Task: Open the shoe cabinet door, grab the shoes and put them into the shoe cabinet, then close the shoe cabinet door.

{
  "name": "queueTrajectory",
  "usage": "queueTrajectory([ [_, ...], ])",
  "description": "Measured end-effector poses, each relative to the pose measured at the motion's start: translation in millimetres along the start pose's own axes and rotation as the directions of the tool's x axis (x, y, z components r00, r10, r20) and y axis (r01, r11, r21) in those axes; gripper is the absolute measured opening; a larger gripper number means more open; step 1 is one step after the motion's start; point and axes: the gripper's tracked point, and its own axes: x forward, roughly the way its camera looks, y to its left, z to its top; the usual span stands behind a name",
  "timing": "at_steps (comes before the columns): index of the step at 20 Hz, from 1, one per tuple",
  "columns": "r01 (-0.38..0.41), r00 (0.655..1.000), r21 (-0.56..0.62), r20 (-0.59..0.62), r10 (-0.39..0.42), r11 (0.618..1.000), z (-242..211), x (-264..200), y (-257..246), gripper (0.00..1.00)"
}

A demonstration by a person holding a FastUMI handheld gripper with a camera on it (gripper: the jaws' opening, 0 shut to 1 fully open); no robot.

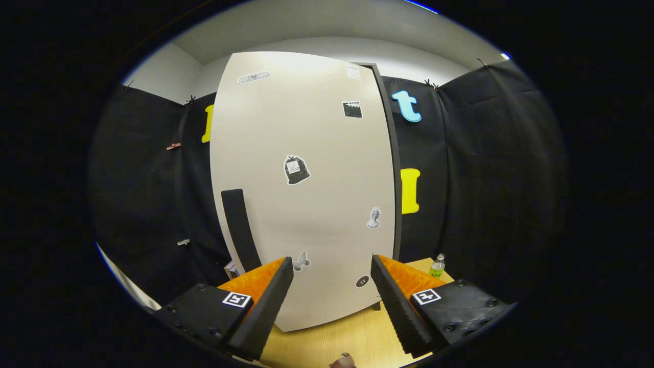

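Two orange fingers (260, 306) with black ribbed pads stand well apart on my gripper (332, 301), gripping nothing. Between and below them runs the pale wooden table (352, 337). Just beyond the fingertips rises the tall cream-white shoe cabinet door (301, 189), closed, dotted with small stickers, with a black upright bar handle (240, 230) near its left edge, just above my left finger. A dark cabinet edge (391, 168) runs along the door's right side. Past my right finger, a small green-labelled plastic bottle (437, 266) stands on the table.
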Motion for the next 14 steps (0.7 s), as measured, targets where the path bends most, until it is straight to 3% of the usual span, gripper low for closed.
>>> queueTrajectory([
  [14, 0.005, 1.0, -0.002, 0.013, -0.005, 1.0, 7.6, -8.3, -2.0, 0.98],
])
